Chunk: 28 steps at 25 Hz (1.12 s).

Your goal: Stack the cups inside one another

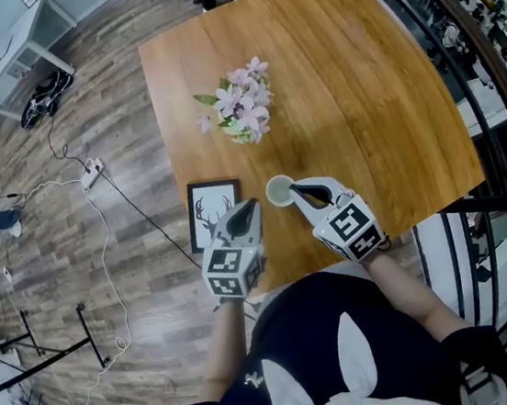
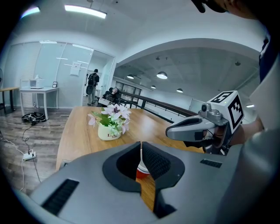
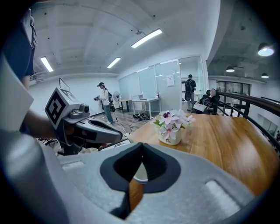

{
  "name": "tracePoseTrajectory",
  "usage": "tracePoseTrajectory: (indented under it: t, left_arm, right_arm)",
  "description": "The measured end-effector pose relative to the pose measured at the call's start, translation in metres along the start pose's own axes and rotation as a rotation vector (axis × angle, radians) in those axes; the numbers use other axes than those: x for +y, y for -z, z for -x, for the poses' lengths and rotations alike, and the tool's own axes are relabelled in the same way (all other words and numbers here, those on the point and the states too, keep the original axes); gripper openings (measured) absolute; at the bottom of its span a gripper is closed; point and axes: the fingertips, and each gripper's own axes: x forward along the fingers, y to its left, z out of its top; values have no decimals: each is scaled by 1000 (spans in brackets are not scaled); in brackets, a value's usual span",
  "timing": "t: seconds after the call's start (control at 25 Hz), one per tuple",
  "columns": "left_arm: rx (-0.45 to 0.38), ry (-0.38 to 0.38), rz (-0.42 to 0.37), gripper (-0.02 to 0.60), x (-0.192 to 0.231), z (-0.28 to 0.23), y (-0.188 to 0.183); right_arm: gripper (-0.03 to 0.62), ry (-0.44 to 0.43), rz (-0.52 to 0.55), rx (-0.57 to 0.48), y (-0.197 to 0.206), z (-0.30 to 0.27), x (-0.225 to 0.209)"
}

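Wood-grain tabletop (image 1: 359, 90), warm orange-brown and smooth, carries just one visible cup: a small round white-rimmed cup (image 1: 280, 191), pale inside, red lower down in the left gripper view, prob. paper. It stands near the table's front edge, between the two tool tips and just right of a black-framed antler print (image 1: 211, 213). No second cup shows anywhere, so the nesting is prob. done and this is the finished stack, though from above I can't count layers. The grey plastic left gripper (image 1: 252, 206) has its ribbed black pads pressed together w/ nothing between them; the cup only shows beyond them. The right gripper (image 1: 296, 188), same grey shell w/ a marker cube, is likewise closed and empty. Its tip is right at the cup's rim in the head view, touching or just above, can't tell. Step in hand looks like wrap-up, not a grasp. If a loose cup turns up, the next move calls for one claw to open, pinch the thin, easily dented wall lightly, and drop it straight into the stack. A white pot of pink flowers (image 1: 243, 120) sits well apart, mid-table.
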Motion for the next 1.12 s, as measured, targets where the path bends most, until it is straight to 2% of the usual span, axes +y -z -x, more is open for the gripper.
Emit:
tracePoseTrajectory:
  t: [0.72, 1.12]
  left_arm:
    - [-21, -1, -18, 28, -24, 12, 0]
    - [-17, -8, -18, 28, -29, 16, 6]
  right_arm:
    - [-2, 0, -11, -26, 1, 19, 13]
    - [-2, 15, -2, 15, 13, 21, 15]
